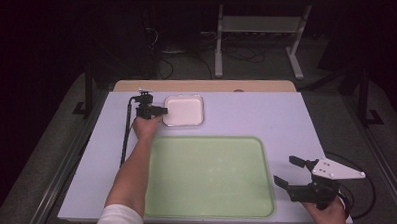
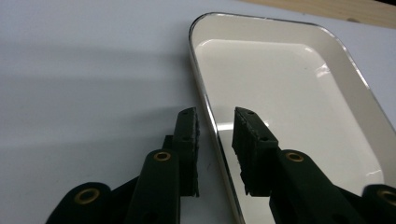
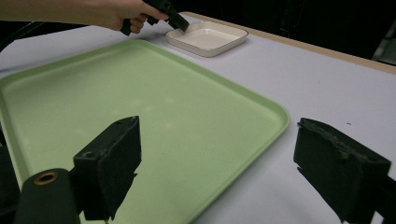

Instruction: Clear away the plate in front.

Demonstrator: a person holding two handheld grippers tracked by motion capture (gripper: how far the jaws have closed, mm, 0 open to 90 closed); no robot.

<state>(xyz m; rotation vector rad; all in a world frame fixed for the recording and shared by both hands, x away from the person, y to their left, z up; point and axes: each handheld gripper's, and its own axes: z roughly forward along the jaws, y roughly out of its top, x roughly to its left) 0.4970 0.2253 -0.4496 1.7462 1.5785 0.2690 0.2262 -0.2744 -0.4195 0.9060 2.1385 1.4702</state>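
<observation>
A shallow white dish (image 1: 184,110) with a metal rim lies empty at the back of the table, also seen up close as the dish (image 2: 280,93) and far off as the dish (image 3: 208,37). My left gripper (image 1: 162,111) is at its left edge. In the left gripper view the gripper (image 2: 215,114) straddles the rim, one jaw outside on the table and one inside the dish, with a gap on each side of the thin rim. My right gripper (image 1: 283,169) stands open and empty just right of the green tray (image 1: 209,177); its jaws (image 3: 217,123) frame the tray's corner.
The large green tray (image 3: 140,84) lies empty across the table's front middle. A pale lilac sheet (image 1: 266,114) covers the table, with a wooden strip (image 1: 202,85) along the far edge. A black cable (image 1: 125,134) trails from the left gripper; metal frame legs (image 1: 219,42) stand beyond the table.
</observation>
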